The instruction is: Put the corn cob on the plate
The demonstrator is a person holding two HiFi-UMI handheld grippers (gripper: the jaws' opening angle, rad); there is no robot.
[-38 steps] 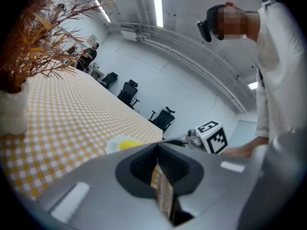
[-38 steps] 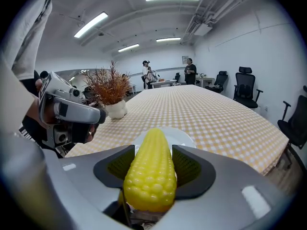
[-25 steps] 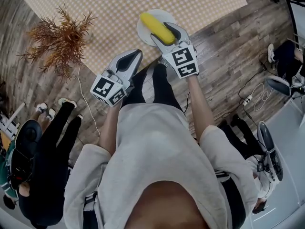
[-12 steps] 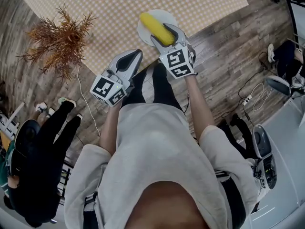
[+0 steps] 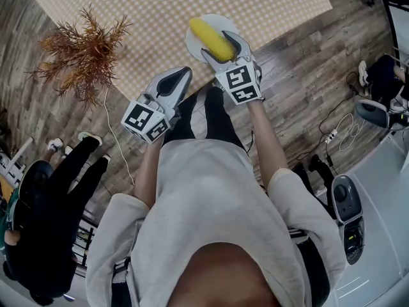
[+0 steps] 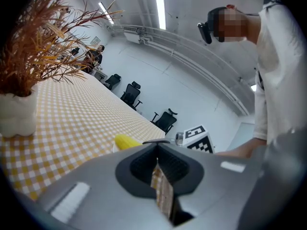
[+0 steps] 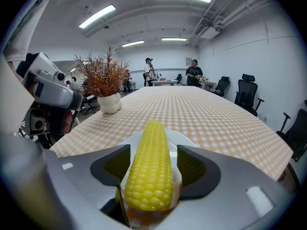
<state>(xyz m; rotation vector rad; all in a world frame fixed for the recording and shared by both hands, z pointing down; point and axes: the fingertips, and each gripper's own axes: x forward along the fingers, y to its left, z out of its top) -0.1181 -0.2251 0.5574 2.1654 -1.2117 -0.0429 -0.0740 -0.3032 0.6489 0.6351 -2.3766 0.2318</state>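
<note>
The yellow corn cob lies on the white plate near the front edge of the checked table. My right gripper straddles the cob's near end. In the right gripper view the cob rests on the plate with a gap between it and each pad. These jaws have just been opening and the right gripper is open. My left gripper hovers at the table's edge, left of the plate, shut and empty. In the left gripper view the cob's tip shows beyond the left gripper.
A dried brown plant in a white vase stands on the table to the left of the plate. The checked tablecloth stretches away behind it. A person in black stands on the wooden floor at the left.
My right gripper's marker cube has rolled a little and shifted slightly, while the cob stays on the plate. The left gripper has not moved. The person in black has shifted at the left.
</note>
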